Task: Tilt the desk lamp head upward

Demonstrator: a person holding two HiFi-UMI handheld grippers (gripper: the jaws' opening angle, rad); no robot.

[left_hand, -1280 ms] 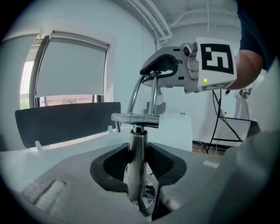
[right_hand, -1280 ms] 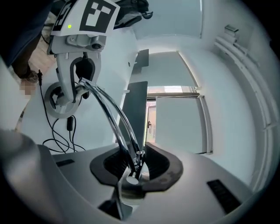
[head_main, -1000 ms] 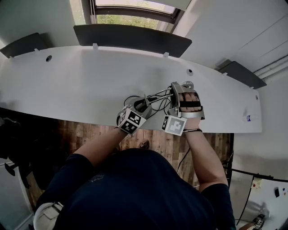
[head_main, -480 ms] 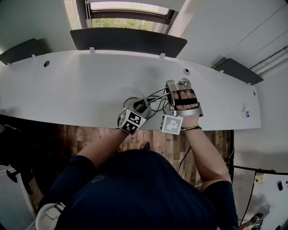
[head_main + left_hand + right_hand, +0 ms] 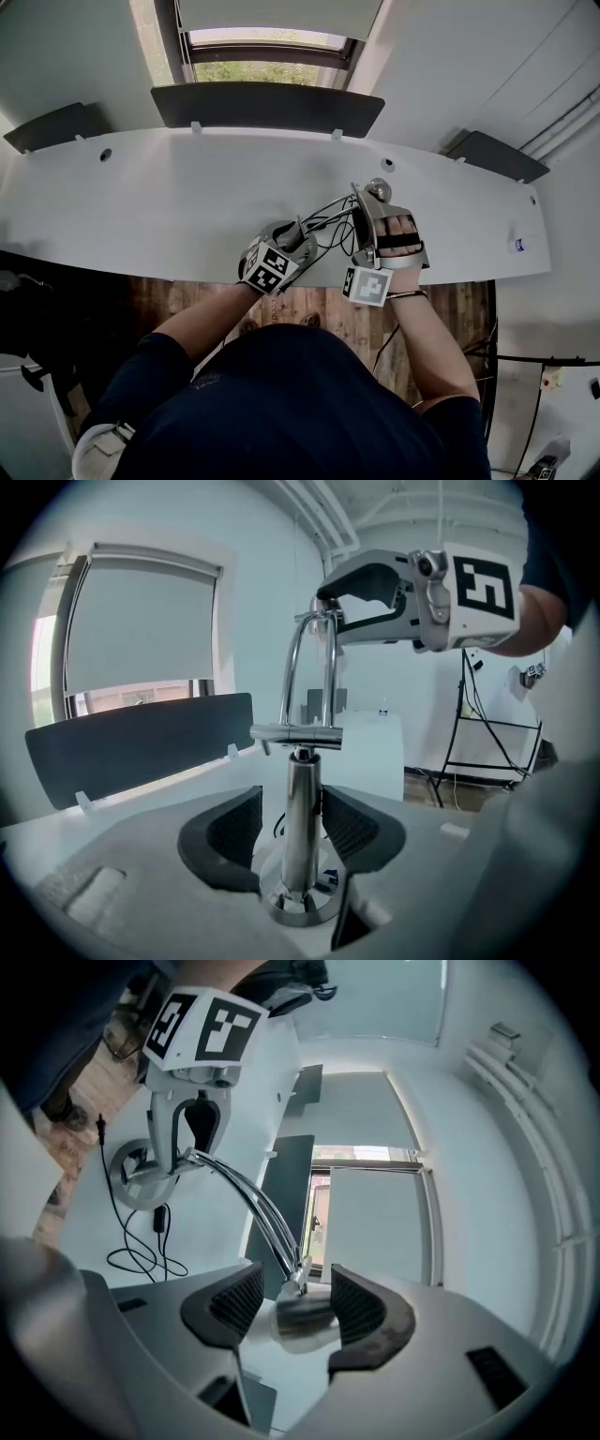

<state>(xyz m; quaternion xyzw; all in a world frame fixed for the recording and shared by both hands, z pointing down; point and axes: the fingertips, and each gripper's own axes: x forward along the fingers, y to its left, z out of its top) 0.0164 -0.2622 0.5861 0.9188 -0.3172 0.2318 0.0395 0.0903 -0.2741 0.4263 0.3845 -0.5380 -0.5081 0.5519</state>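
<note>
A chrome desk lamp stands on the white desk. Its upright post rises from a round base between the pads of my left gripper. The jaws are opening, with a gap beside the post. Two curved rods lead to the small chrome lamp head, which lies between the pads of my right gripper. Those jaws are opening too. In the head view the left gripper and right gripper sit close together near the front edge, with the lamp head at the right one's tip.
A black cable loops over the desk beside the lamp base. Dark privacy screens stand along the desk's far edge below a window. Wooden floor shows past the front edge. A tripod stands in the room.
Both grippers stay on the lamp at the same spots. The head view has shifted a little, so the desk and hands sit lower in the picture.
</note>
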